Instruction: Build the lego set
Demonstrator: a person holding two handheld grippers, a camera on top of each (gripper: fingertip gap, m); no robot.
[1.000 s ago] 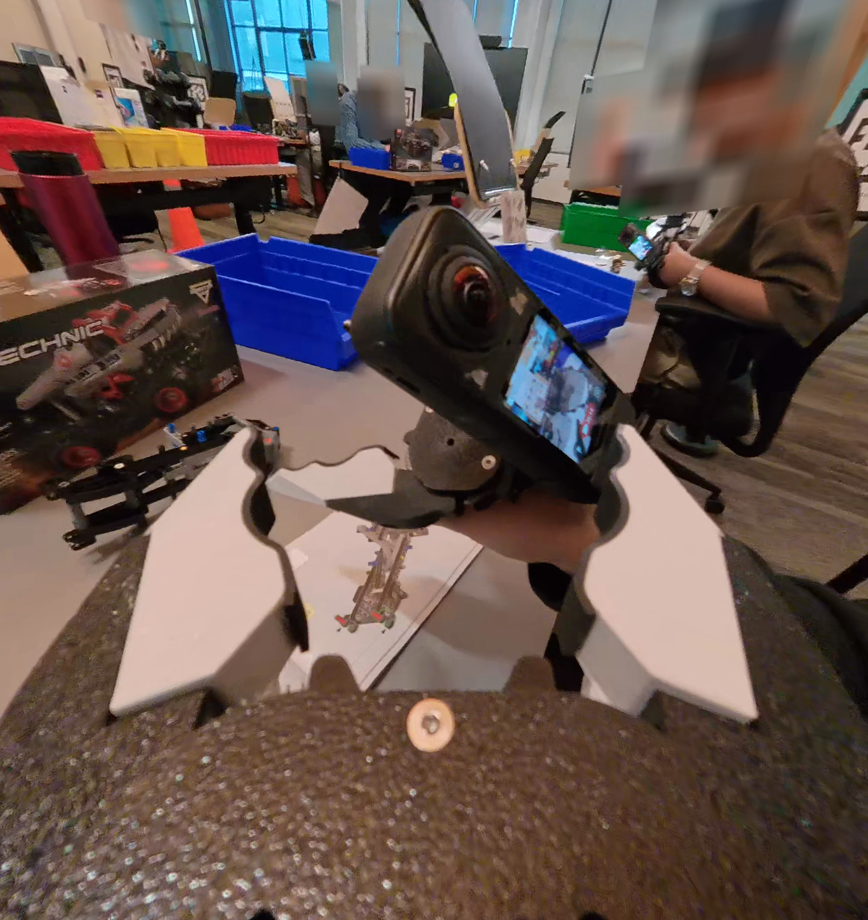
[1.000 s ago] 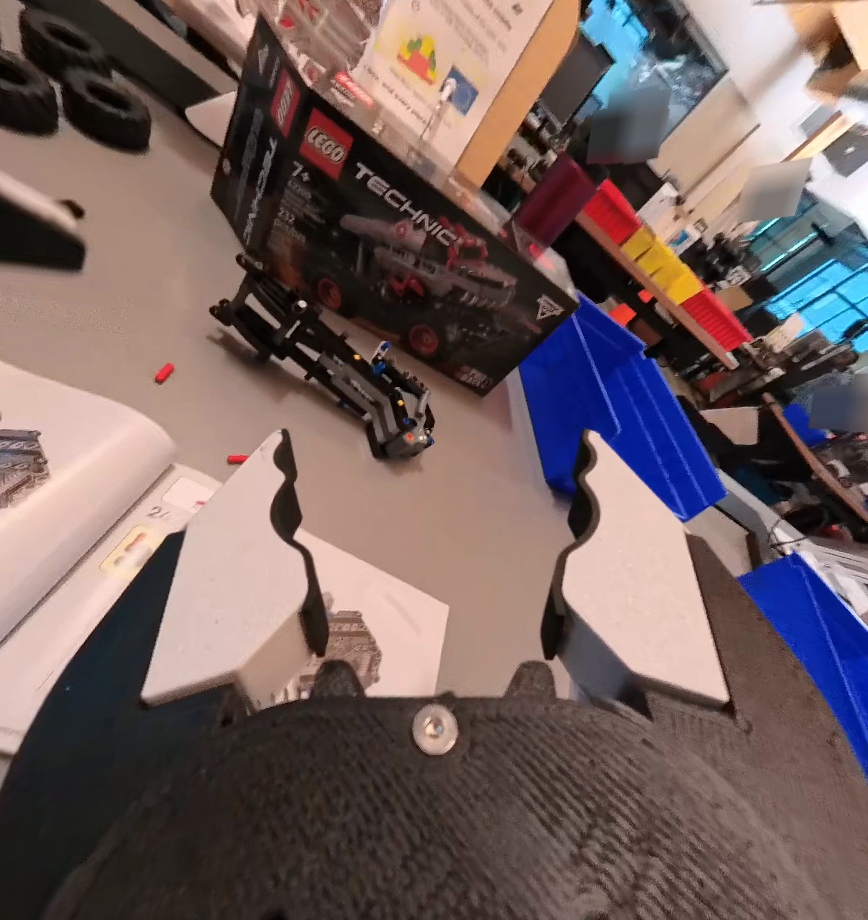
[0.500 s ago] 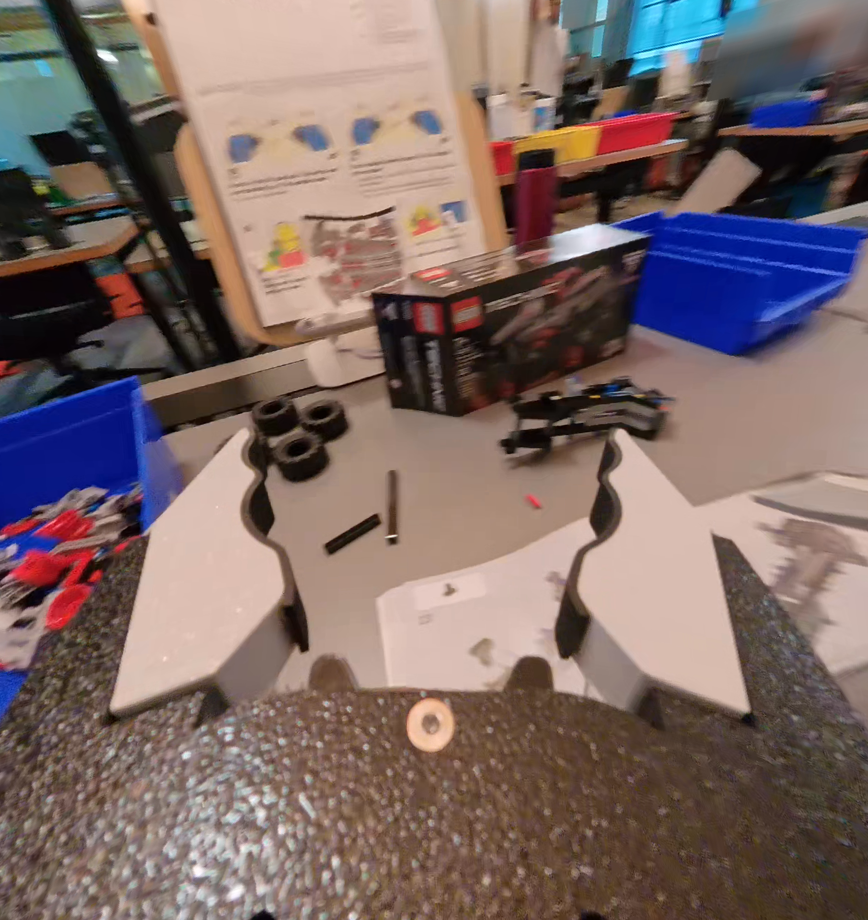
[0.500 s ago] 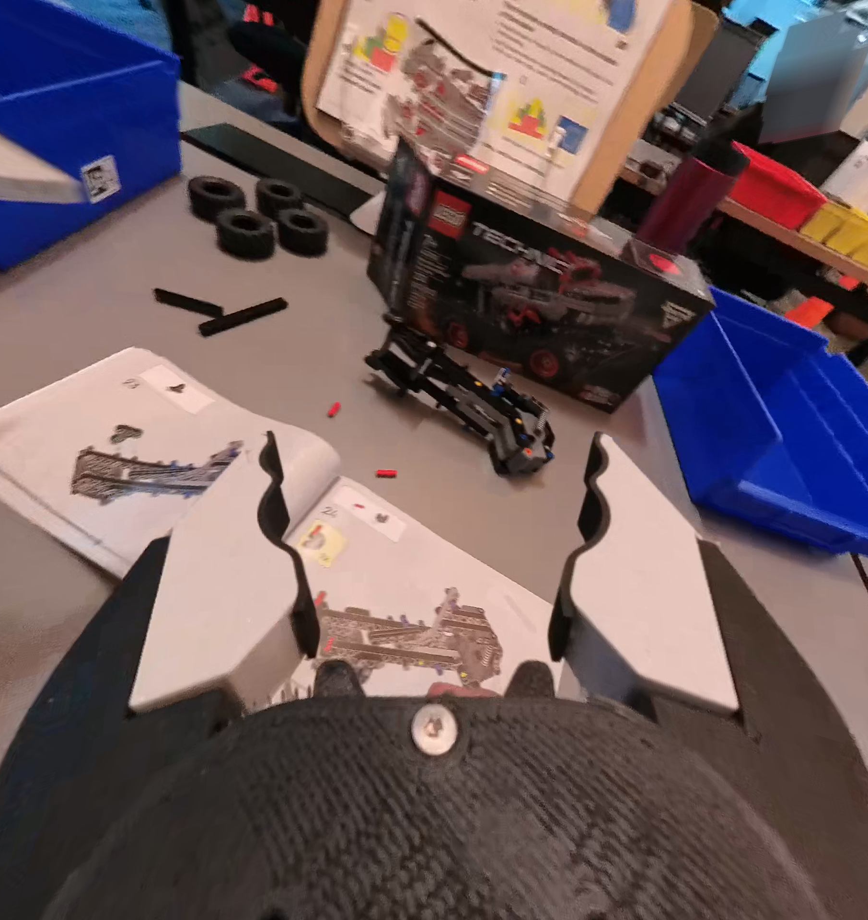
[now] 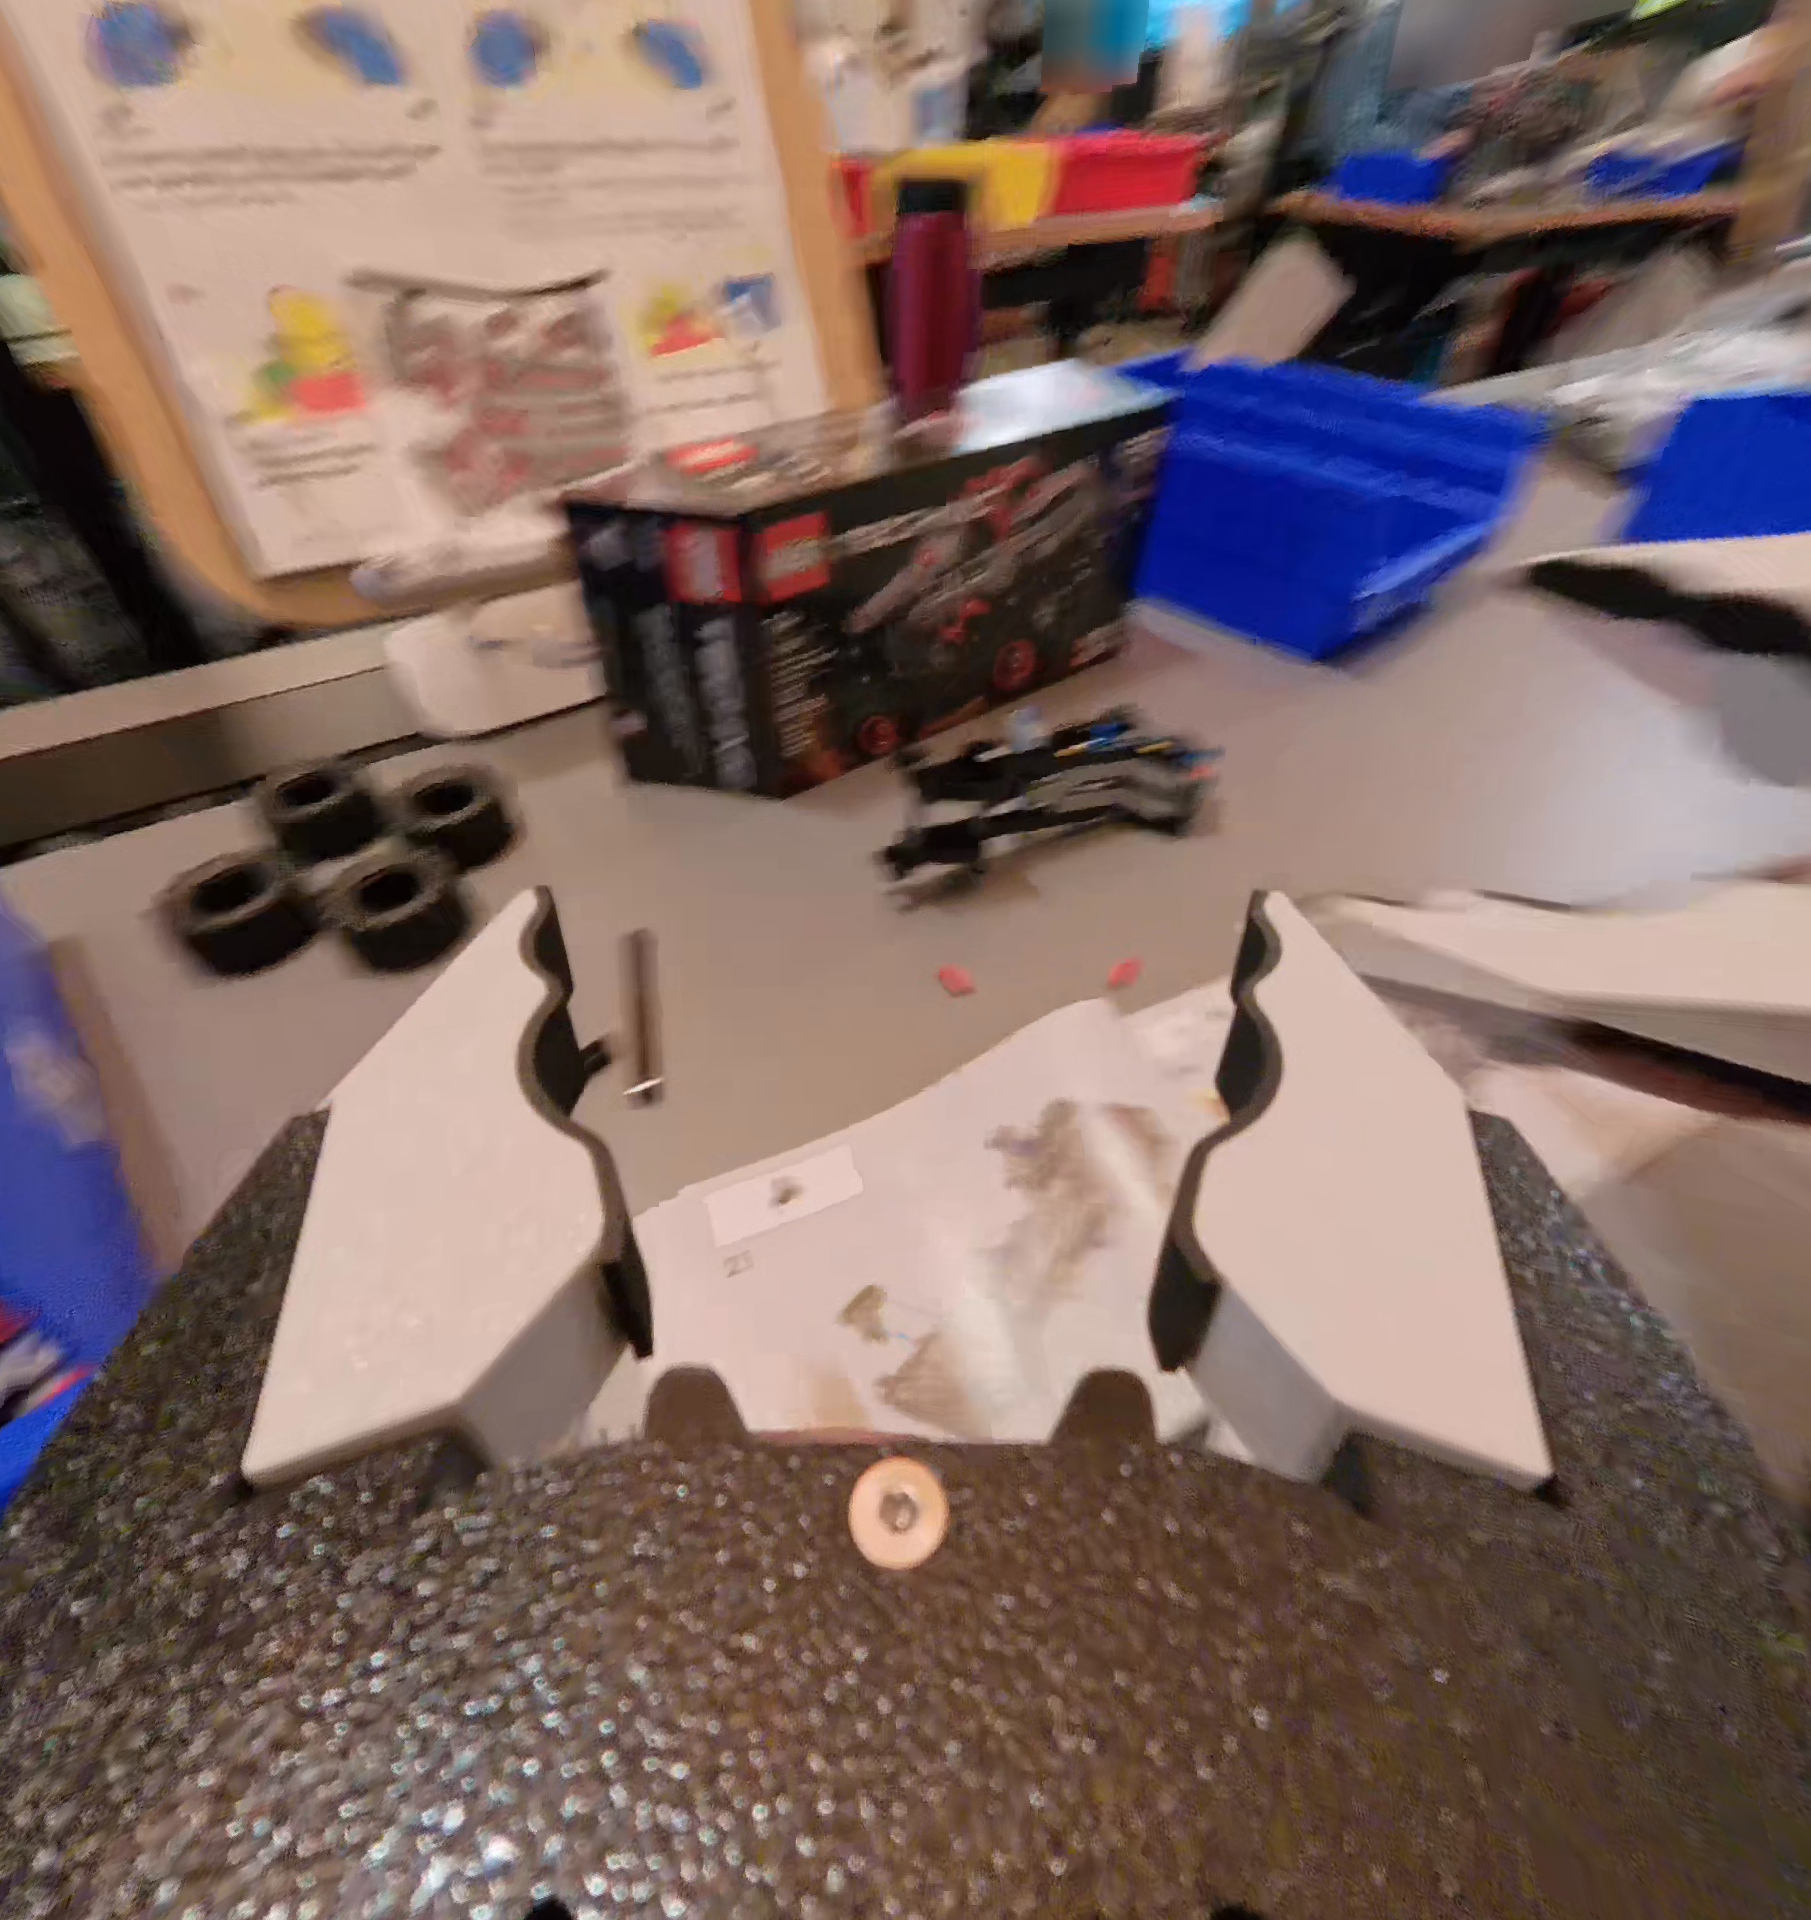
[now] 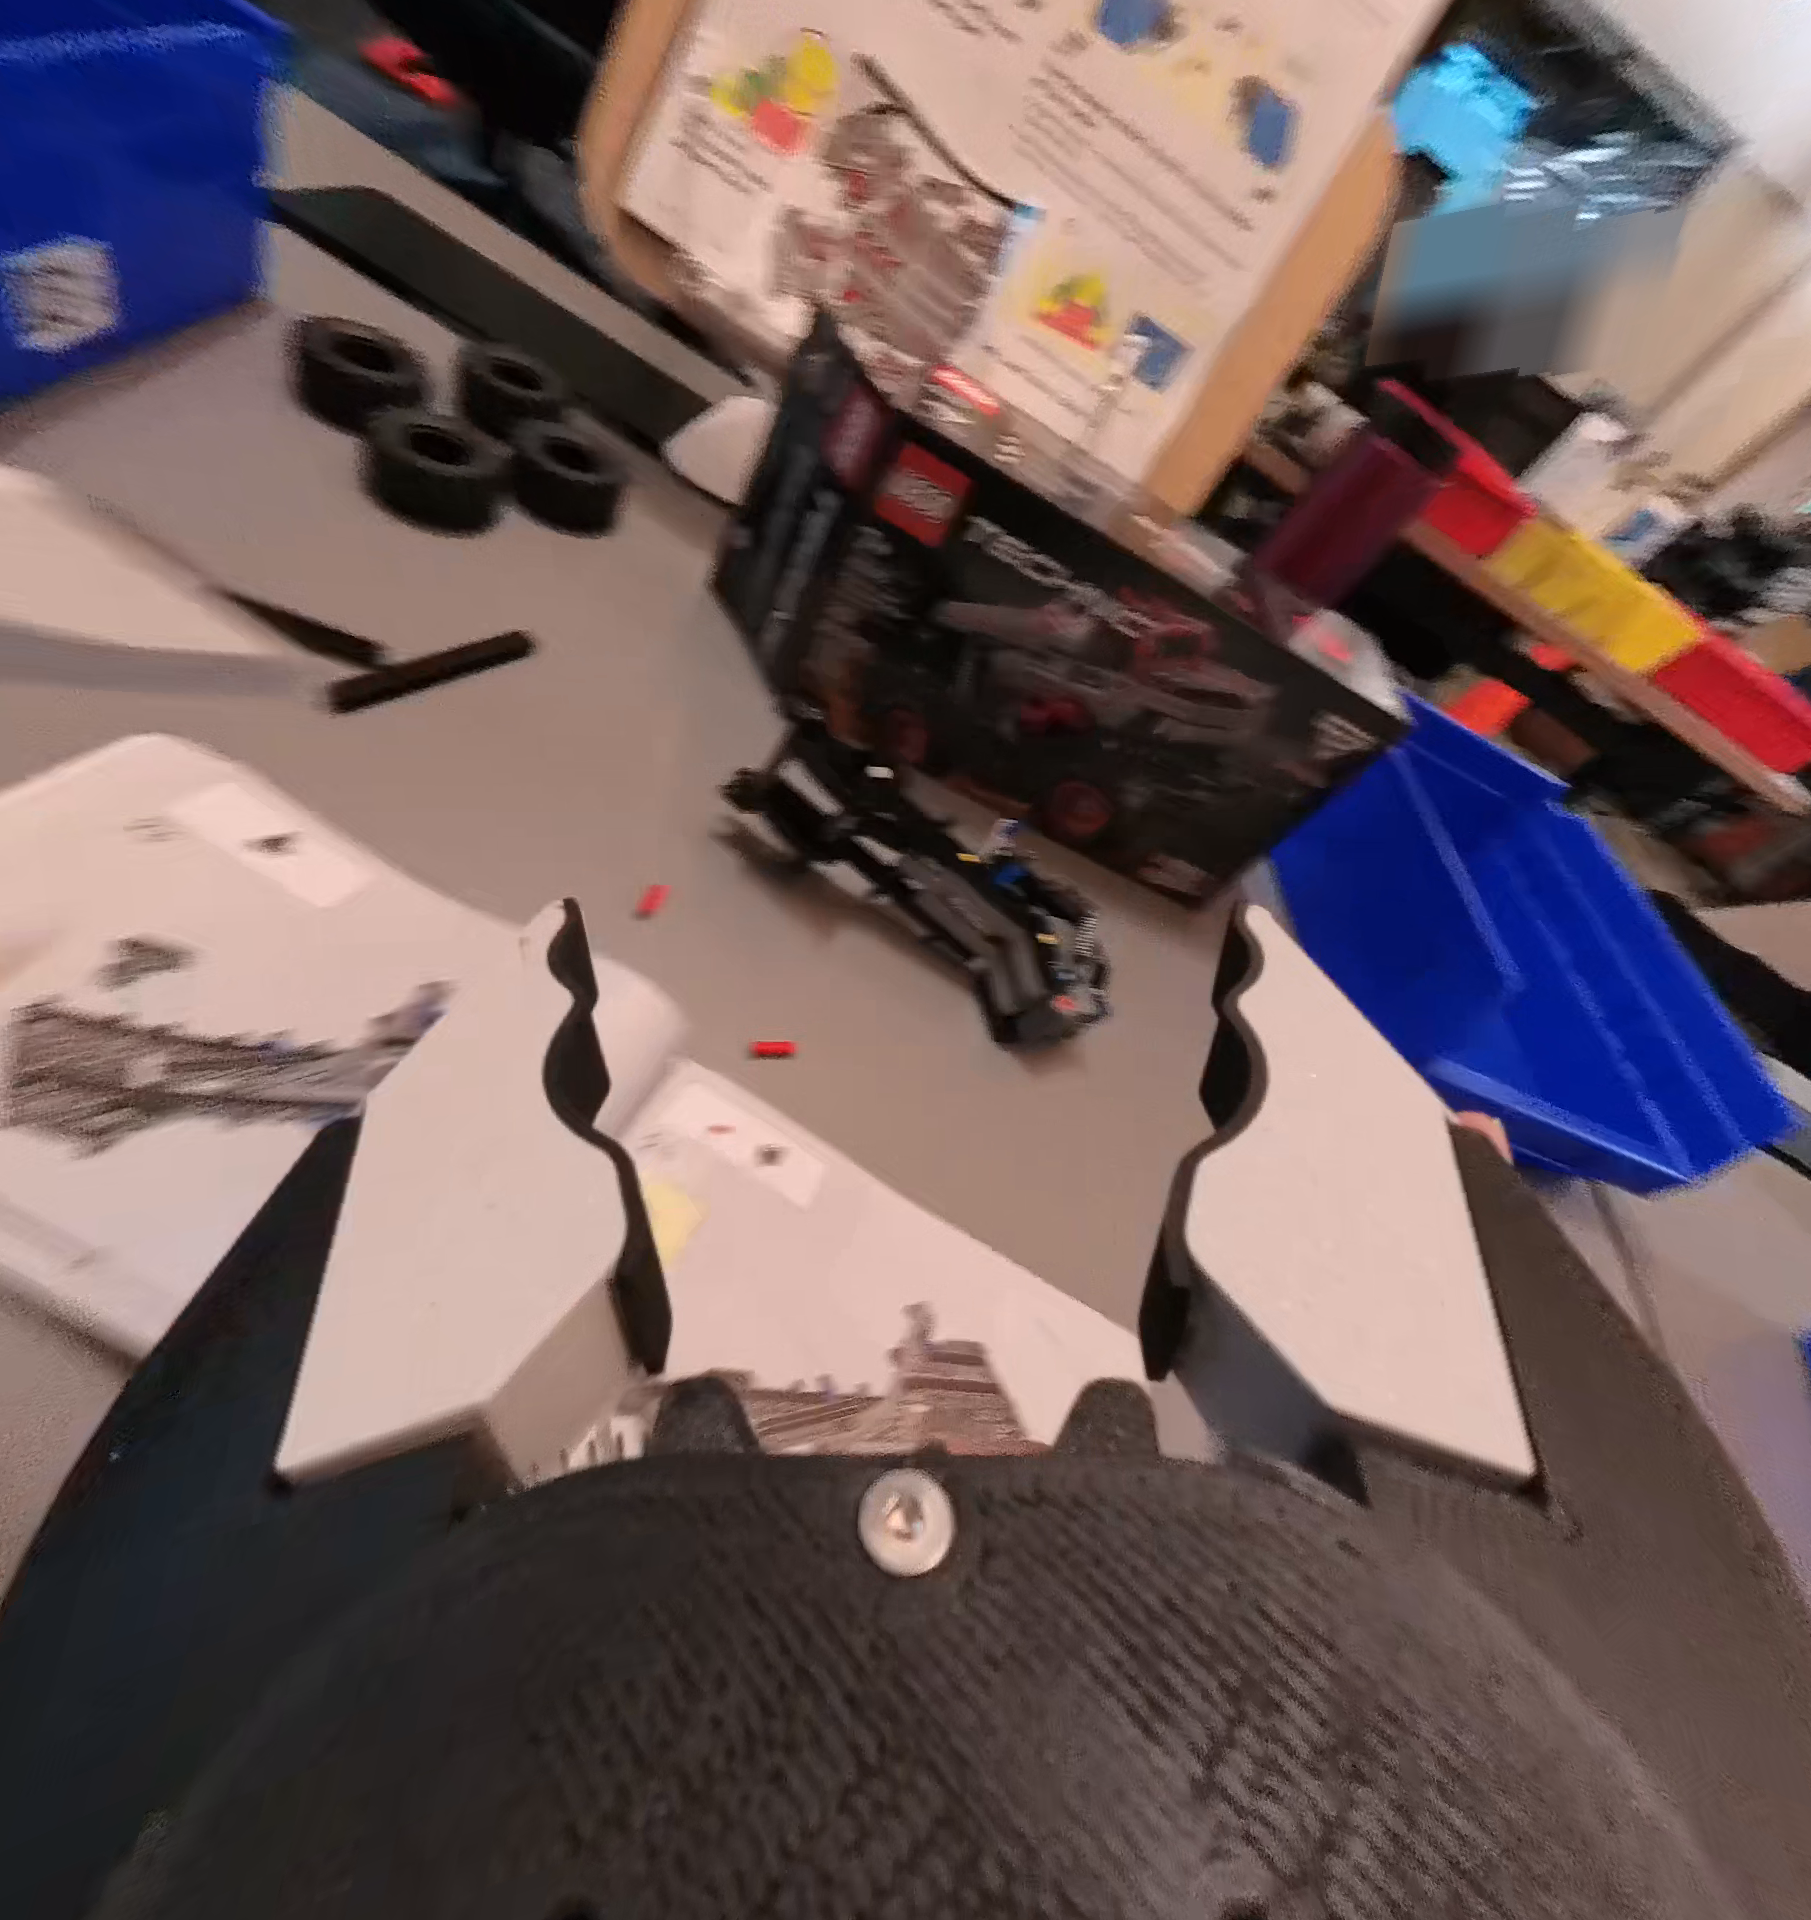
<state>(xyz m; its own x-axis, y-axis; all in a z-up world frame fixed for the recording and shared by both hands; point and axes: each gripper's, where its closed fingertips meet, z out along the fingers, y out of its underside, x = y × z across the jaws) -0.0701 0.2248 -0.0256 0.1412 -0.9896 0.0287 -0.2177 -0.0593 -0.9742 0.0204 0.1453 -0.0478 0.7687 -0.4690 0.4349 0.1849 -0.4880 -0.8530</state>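
A partly built black chassis [image 5: 1046, 805] lies on the grey table in front of the black set box [image 5: 859, 613]; it also shows in the right wrist view [image 6: 932, 914] with the box [image 6: 1036, 665] behind it. Several black tyres [image 5: 350, 862] [image 6: 465, 436] sit at the left. Black axle rods [image 5: 639, 1013] [image 6: 428, 670] and small red pins [image 5: 955, 979] [image 6: 773, 1049] lie loose. An open instruction booklet [image 5: 942, 1247] [image 6: 174, 997] lies under both grippers. My left gripper [image 5: 896, 987] and right gripper [image 6: 901, 966] are open and empty above the booklet.
Blue bins stand at the right [image 5: 1316, 520] [image 6: 1524, 966] and at the left [image 5: 18, 1143] [image 6: 80, 197]. An upright poster board [image 5: 413, 260] [image 6: 994, 187] stands behind the box. The other gripper's finger shows at the right edge [image 5: 1711, 623].
Both views have swung and come closer to the table. The left view turned from the seated person and the other gripper to the tyres, box and chassis. Both grippers stay open.
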